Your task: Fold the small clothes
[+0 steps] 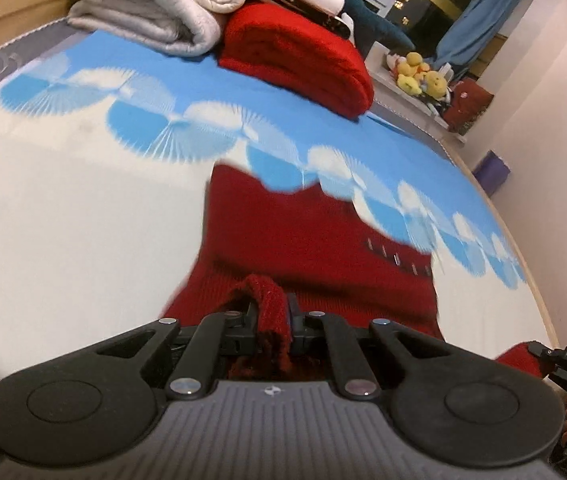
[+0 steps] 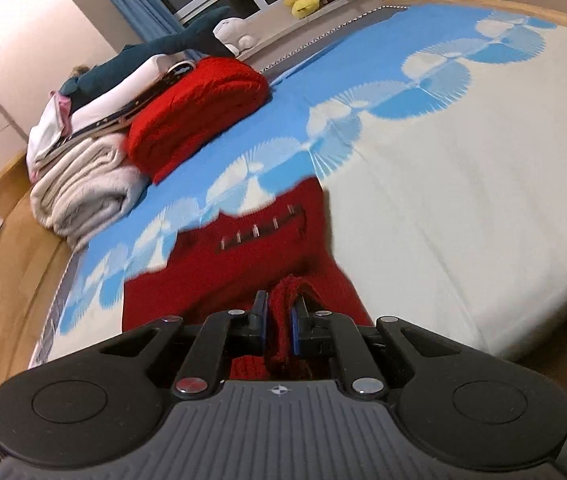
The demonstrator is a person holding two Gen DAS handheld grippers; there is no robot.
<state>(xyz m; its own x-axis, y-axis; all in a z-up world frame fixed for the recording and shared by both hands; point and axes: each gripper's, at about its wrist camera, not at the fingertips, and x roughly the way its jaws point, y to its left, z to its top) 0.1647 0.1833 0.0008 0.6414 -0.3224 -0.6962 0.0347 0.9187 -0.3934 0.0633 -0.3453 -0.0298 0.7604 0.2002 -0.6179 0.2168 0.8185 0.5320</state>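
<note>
A small dark red knitted garment (image 1: 307, 248) with a row of small silver bars lies spread on the bed; it also shows in the right wrist view (image 2: 243, 264). My left gripper (image 1: 271, 312) is shut on a bunched near edge of it. My right gripper (image 2: 281, 312) is shut on another near edge of the same garment. The right gripper also appears at the lower right of the left wrist view (image 1: 563, 356), holding red cloth. The garment's near part is hidden under both grippers.
A blue and white bedsheet (image 1: 83, 208) covers the bed. At the far end lie a folded red sweater (image 1: 299, 56), folded grey-white blankets (image 1: 155, 8) and stacked clothes (image 2: 95, 116). Plush toys (image 1: 419, 72) sit on a ledge. A wooden bed edge (image 2: 7, 240) runs along the left.
</note>
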